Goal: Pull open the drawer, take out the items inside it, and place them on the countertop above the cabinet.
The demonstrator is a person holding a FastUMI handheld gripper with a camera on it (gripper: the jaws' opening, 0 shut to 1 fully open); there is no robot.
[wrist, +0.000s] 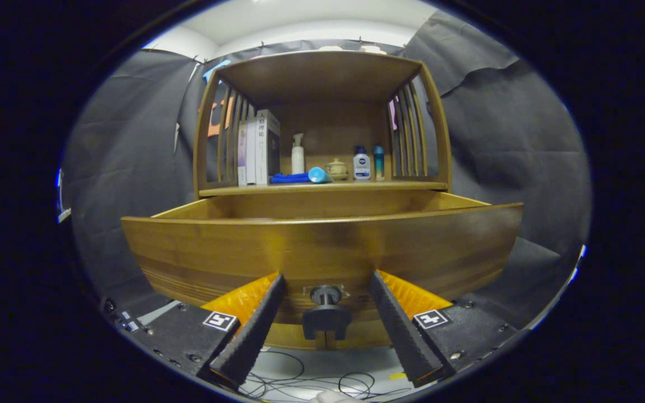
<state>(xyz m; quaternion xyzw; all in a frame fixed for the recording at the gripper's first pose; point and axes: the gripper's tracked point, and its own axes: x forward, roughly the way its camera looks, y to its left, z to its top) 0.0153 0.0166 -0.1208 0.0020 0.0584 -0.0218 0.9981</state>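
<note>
Drawer (322, 246): wooden, curved front, pulled out below the countertop; its inside was hidden behind the front panel.
Knob (326, 313): dark, round, at the middle of the drawer front.
Gripper (327, 280): fingers spread wide, ridged, one either side of the knob, not touching it.
Countertop (322, 188): wooden, slatted sides; carried books (259, 148) at its left edge, a blue cloth (290, 178), a white pump bottle (298, 154), a small jar (336, 169) and two bottles (369, 163) toward its right edge.
Floor: thin cables (300, 383).
</note>
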